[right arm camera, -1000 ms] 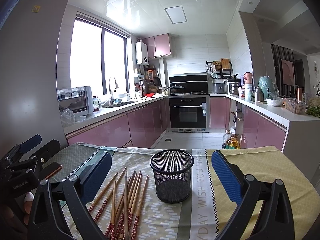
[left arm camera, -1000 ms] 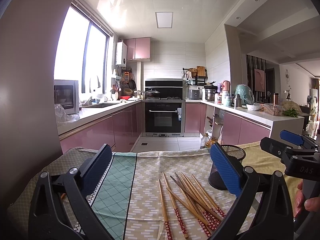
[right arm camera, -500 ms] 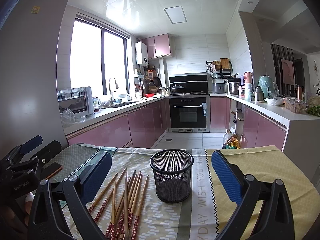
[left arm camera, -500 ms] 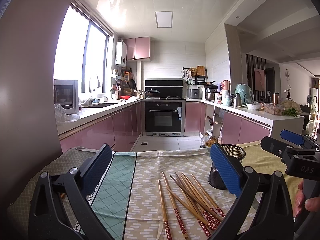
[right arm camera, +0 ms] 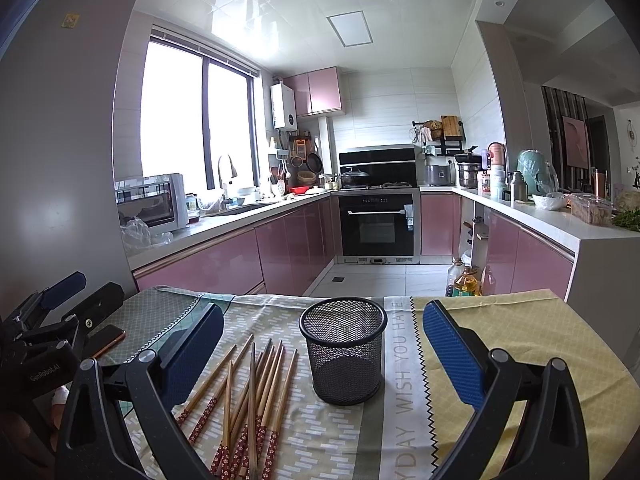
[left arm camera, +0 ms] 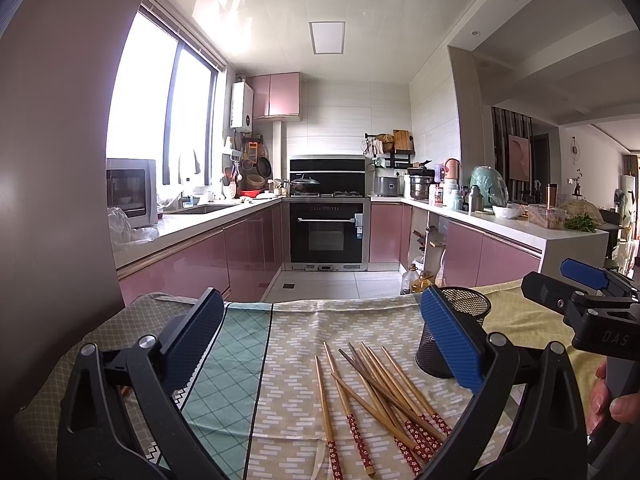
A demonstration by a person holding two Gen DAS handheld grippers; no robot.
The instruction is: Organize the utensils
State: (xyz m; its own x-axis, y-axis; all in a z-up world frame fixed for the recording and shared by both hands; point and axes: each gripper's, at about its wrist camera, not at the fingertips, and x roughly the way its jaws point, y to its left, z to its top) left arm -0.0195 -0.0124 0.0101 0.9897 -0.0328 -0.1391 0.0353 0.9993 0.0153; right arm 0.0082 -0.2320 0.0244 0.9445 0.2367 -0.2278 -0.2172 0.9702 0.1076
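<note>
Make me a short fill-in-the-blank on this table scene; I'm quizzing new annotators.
1. The chopsticks lie loose on the ____, none of them in the mesh cup.
2. The mesh cup stands upright and is ____ inside.
3. Both the left gripper and the right gripper have their jaws ____.
4. In the right wrist view, the chopsticks lie to the ____ of the cup.

Missing words: tablecloth; empty; open; left

The room is a U-shaped kitchen with pink cabinets (right arm camera: pixel 224 264) and white counters (right arm camera: pixel 532 216). A black oven (right arm camera: pixel 378 226) stands at the far wall. A big window (right arm camera: pixel 196 120) on the left gives bright daylight. The floor (right arm camera: pixel 376 280) has pale tiles, and the ceiling has a flat light panel (right arm camera: pixel 350 29).
</note>
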